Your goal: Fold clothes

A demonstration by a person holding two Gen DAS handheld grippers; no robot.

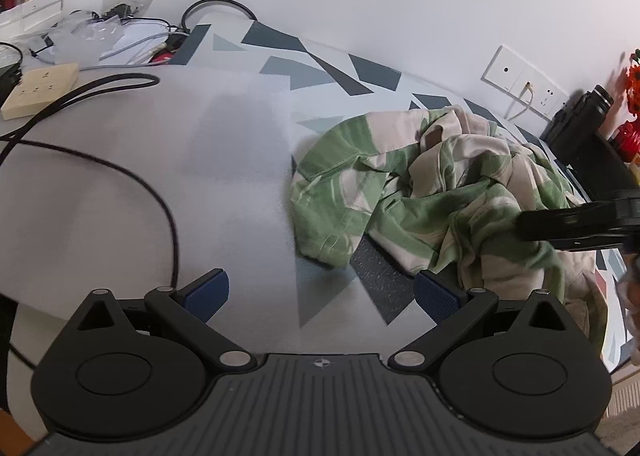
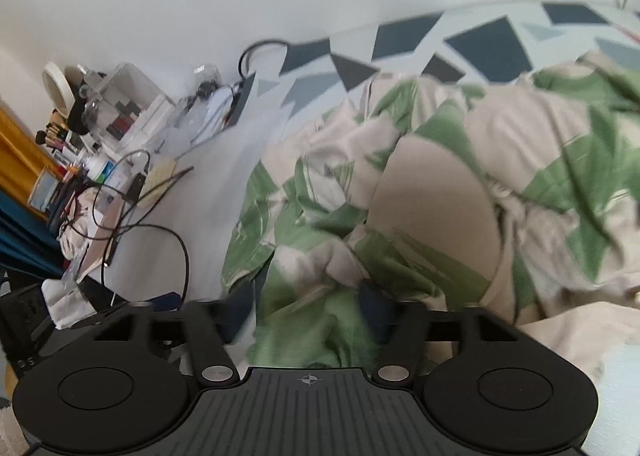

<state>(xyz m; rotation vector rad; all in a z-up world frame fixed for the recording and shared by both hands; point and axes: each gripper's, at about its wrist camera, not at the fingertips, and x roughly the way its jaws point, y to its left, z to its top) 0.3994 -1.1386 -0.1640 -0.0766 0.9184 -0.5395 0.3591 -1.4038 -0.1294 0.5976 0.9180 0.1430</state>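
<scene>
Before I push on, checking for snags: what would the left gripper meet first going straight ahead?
Likely the bare patterned tablecloth between its open jaws; the crumpled green shirt lies ahead-right. Depth is unclear.

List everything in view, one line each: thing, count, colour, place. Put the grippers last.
garment: one, green and beige, crumpled on the patterned cloth.
patterned cloth: one, white with blue-grey triangles, over the table.
power strip: one, cream, far left.
black cable: at least one, looping across the white sheet.
wall socket panel: one, white, on the wall.
clear organiser: one, transparent, among clutter at the left.
left gripper: one, black with blue pads, open, above the table.
right gripper: one, black, in the garment's folds.
</scene>
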